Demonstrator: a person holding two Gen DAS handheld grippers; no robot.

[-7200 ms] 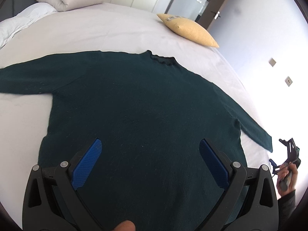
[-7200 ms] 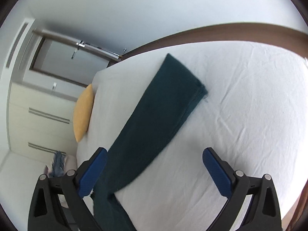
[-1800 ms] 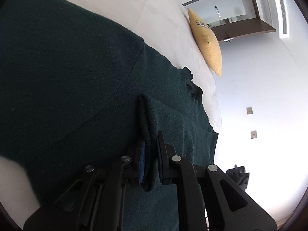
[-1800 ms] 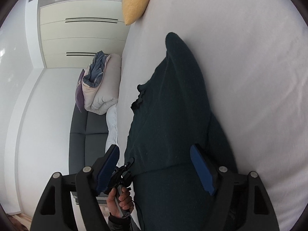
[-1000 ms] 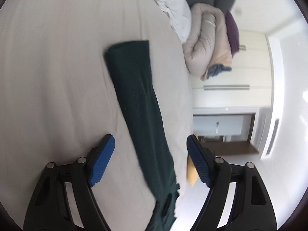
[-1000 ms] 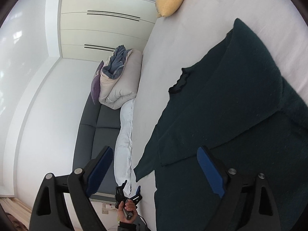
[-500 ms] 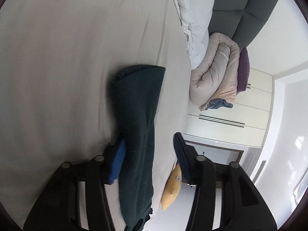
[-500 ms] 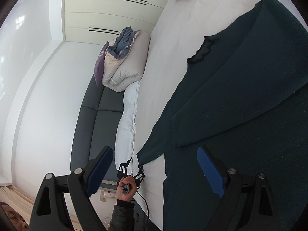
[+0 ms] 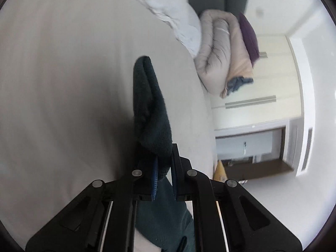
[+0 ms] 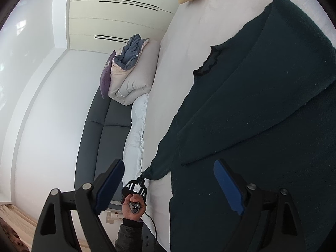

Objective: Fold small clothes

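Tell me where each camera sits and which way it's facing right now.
Left wrist: rides the left gripper, facing along the sleeve it pinches, across the bed; only that gripper shows.
Right wrist: rides the open right gripper, facing over the sweater; the person's left hand shows.
Shared: sleeve, bed, rolled duvet.

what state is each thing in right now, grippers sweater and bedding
left gripper: fingers shut on the sleeve
sleeve: pinched, cuff end lifted off the bed
right gripper: open, holding nothing
sweater: flat on the bed, other sleeve folded across the body
duvet: rolled up
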